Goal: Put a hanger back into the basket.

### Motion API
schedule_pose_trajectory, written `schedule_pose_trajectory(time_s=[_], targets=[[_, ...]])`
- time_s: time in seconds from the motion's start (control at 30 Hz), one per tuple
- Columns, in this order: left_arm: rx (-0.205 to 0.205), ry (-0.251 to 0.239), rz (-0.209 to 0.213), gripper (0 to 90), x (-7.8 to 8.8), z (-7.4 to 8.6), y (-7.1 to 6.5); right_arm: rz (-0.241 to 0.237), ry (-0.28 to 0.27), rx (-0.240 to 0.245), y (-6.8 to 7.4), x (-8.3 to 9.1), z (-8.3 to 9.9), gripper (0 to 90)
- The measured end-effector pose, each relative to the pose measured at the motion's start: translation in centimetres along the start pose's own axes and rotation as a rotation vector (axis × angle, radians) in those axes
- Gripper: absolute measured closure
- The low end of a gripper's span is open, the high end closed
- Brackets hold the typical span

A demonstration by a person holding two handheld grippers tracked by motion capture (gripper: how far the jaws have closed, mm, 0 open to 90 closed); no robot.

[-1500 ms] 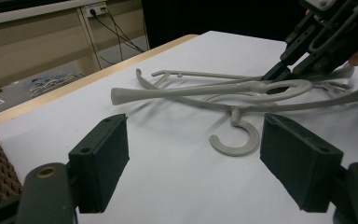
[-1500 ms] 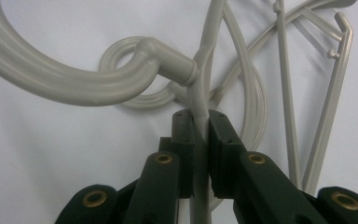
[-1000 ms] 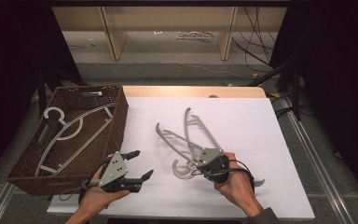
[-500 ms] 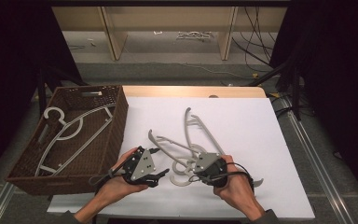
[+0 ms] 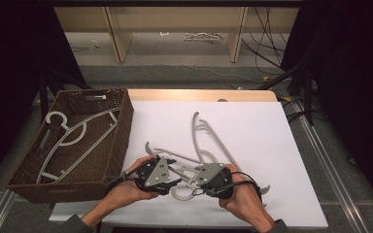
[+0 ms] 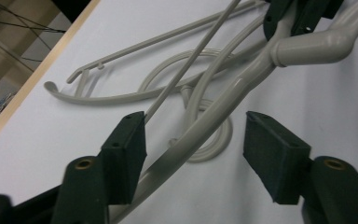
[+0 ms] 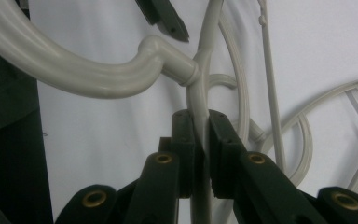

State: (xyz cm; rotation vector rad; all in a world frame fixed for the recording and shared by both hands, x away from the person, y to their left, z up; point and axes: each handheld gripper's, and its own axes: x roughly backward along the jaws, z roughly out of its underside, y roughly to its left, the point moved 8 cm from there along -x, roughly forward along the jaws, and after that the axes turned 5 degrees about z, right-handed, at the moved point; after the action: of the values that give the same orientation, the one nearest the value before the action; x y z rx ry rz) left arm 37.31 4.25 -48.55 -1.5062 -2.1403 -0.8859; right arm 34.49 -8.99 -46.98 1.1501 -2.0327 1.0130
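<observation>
Your right gripper (image 7: 200,140) pinches the grey plastic hanger (image 7: 74,70) at 6 o'clock on the white table (image 5: 272,145). Your left gripper (image 6: 193,140) has just been closing around its arm, apparently not yet pressing. Finish clamping, then carry it toward the wicker basket (image 5: 121,131) at 9 o'clock.

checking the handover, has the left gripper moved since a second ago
Yes. The left gripper has gone right, away from the basket, toward the hanger; its jaws have been closing around it.
</observation>
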Motion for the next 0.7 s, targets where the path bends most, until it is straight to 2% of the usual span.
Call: schedule_pose_trajectory(time_s=[0.13, 0.23, 0.3, 0.33, 0.43, 0.47, 0.53, 0.63, 0.7], targets=[[-0.028, 0.024, 0.014, 45.6, -0.7, 0.1, 0.2, -0.015, -0.004, 0.01, 0.2, 0.1, -0.2, 82.6], [-0.042, 0.02, 0.021, 54.4, -0.8, -0.1, 0.1, -0.024, -0.003, 0.025, 0.3, 0.1, -0.2, 82.6], [-0.092, 0.043, 0.009, 60.1, -0.6, -0.1, 0.0, -0.021, -0.004, 0.033, 0.2, 0.2, -0.1, 82.6], [-0.146, 0.054, 0.003, 62.5, -0.6, -0.3, -0.1, -0.022, -0.003, 0.036, 0.1, 0.2, -0.1, 82.5], [-0.23, 0.094, -0.008, 67.6, -0.5, -0.4, -0.6, -0.032, -0.002, 0.039, 0.2, 0.2, 0.0, 82.1], [-0.24, 0.104, -0.003, 68.9, -0.5, -0.4, -0.6, -0.034, -0.003, 0.042, 0.2, 0.2, 0.0, 81.7], [-0.257, 0.084, 0.014, 70.8, -0.4, -0.7, -0.8, -0.032, -0.006, 0.049, 0.1, 0.3, 0.1, 80.8], [-0.255, 0.053, 0.021, 73.1, 0.0, -1.1, -0.8, -0.026, -0.044, 0.036, -0.3, 0.6, -0.1, 79.0], [-0.264, 0.042, 0.027, 75.7, 0.4, -1.5, -0.8, 0.001, -0.054, 0.018, -0.7, 0.8, -0.1, 76.2]])
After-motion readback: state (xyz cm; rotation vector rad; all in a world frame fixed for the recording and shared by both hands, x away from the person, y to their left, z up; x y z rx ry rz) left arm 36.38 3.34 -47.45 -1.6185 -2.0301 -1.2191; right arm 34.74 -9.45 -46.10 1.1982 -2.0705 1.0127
